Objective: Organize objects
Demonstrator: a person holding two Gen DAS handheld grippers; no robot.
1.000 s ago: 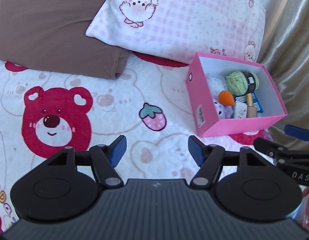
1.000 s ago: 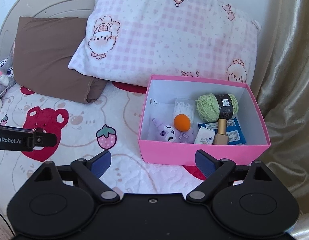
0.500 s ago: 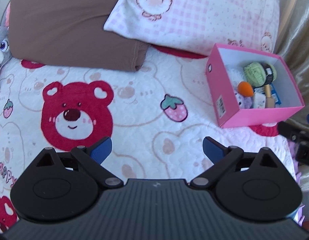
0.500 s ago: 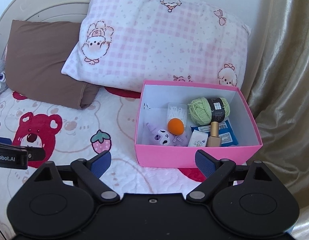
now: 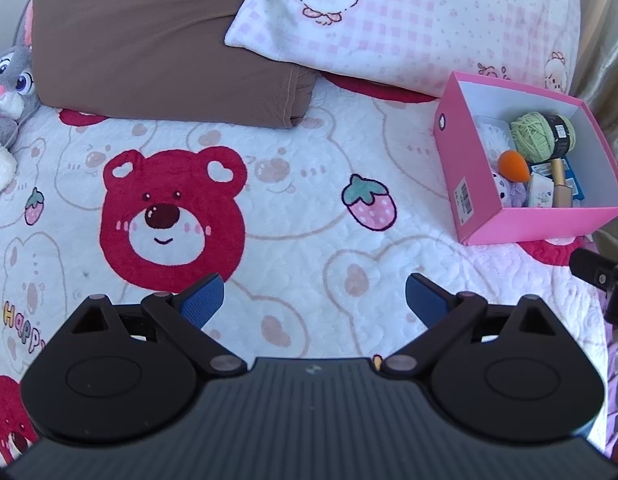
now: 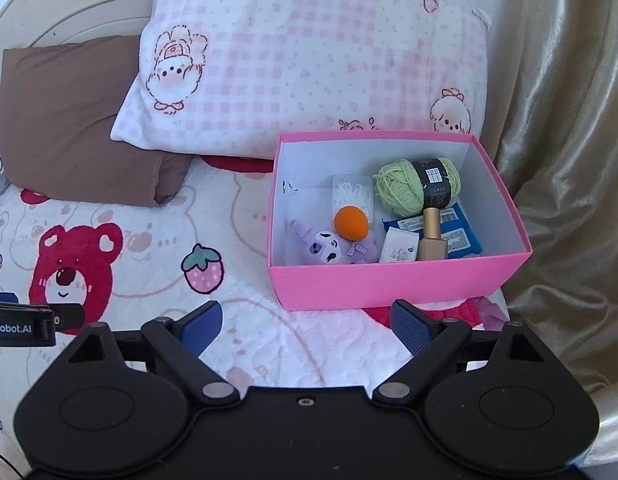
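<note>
Both grippers, left [image 5: 314,295] and right [image 6: 305,323], stand apart and empty; items fill the pink box [image 6: 389,284], so sorting looks nearly complete.

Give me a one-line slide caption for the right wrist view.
Open right gripper above bear-print blanket, facing pink box holding green yarn, orange sponge, purple plush.

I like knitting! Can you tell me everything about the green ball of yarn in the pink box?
The yarn is a soft, pale green skein, wound loosely and wrapped round its middle with a black paper label. It lies on its side in the far right part of the pink box, by the back wall. A gold-capped bottle and a blue packet lie just in front of it. Neither gripper touches it.
</note>
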